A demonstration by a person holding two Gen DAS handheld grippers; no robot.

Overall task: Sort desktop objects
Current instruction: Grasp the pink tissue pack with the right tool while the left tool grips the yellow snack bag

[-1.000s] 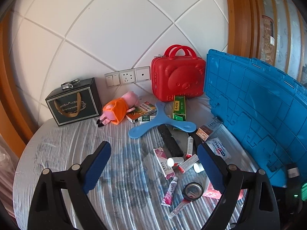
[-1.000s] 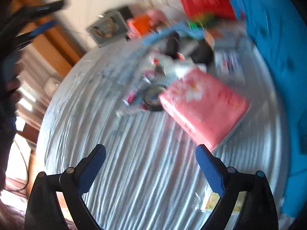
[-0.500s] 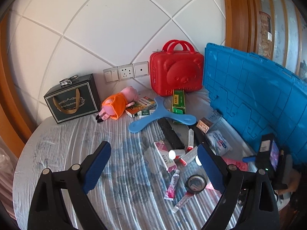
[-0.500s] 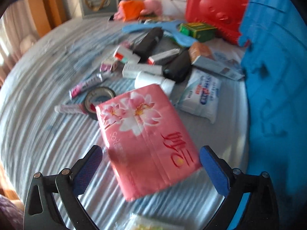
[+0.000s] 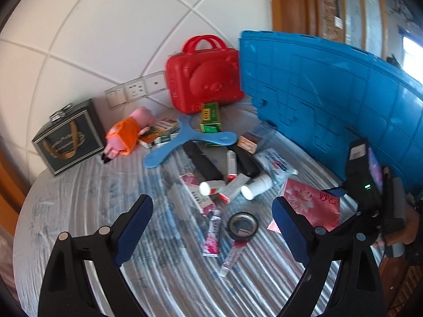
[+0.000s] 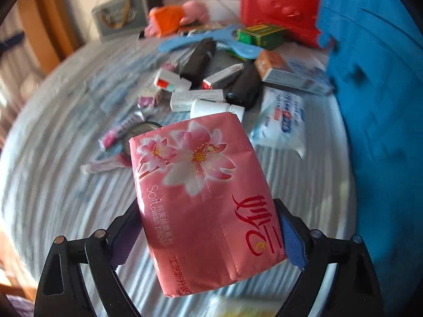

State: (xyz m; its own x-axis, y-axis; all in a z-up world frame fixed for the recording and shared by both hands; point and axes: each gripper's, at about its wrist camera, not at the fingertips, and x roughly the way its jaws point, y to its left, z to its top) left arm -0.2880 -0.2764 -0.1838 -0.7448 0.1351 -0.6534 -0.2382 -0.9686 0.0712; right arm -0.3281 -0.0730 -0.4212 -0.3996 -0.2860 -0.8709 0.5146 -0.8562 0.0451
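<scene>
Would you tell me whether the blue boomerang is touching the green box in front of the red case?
Touching. In the left wrist view one arm of the blue boomerang overlaps the near end of the green box, with no cloth visible between them.

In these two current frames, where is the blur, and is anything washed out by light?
Left wrist view: mostly sharp, fisheye bending the blue crate lid, window blown out. Right wrist view: pink tissue pack readable, the red case and table edges smeared.
</scene>
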